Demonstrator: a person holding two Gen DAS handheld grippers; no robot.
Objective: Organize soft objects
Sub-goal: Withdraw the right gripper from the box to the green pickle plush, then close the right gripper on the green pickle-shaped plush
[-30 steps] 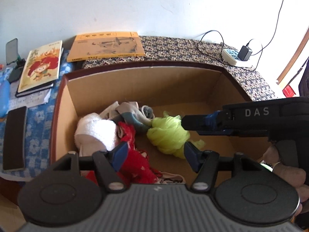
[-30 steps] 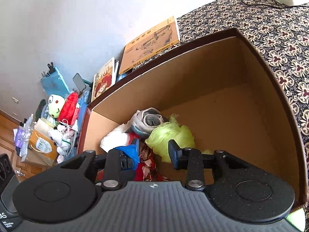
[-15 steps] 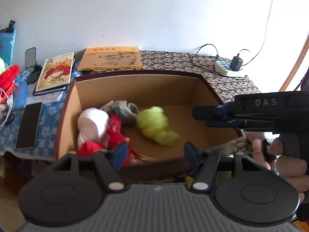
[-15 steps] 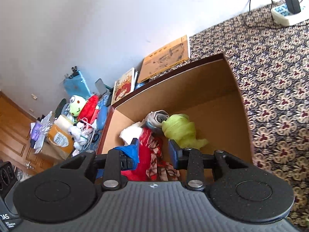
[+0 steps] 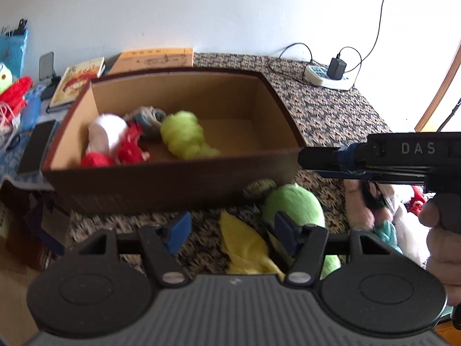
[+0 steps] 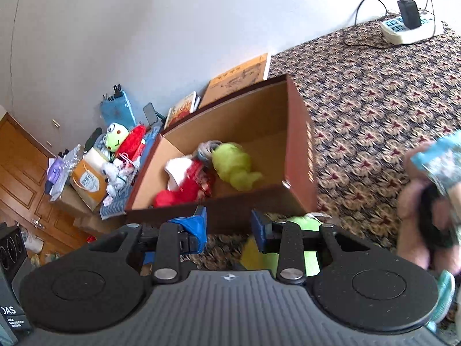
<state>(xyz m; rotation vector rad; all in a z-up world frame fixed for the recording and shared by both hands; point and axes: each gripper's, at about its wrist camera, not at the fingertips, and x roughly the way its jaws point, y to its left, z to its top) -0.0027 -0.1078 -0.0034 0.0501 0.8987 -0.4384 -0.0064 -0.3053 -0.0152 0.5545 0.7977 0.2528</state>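
On the left, the cardboard box [image 5: 173, 173] is already holding a white bundle [image 5: 106, 132], red cloth [image 5: 129, 147] and a lime piece [image 5: 184, 135]. The left gripper [image 5: 230, 232] is hanging open and empty above the green plush [image 5: 291, 204] lying just outside the box; the right gripper [image 6: 227, 226] is hovering part-open, empty too. Best to be lowering squarely, pinching the plush's bulk.

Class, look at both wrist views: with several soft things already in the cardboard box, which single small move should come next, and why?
Probably lower the left hand-held gripper onto the green plush lying on the patterned cloth just outside the cardboard box. Both hand-held grippers look empty, with the left one's jaws apart, and the plush sits nearest its right finger, while the lime cloth is already inside.
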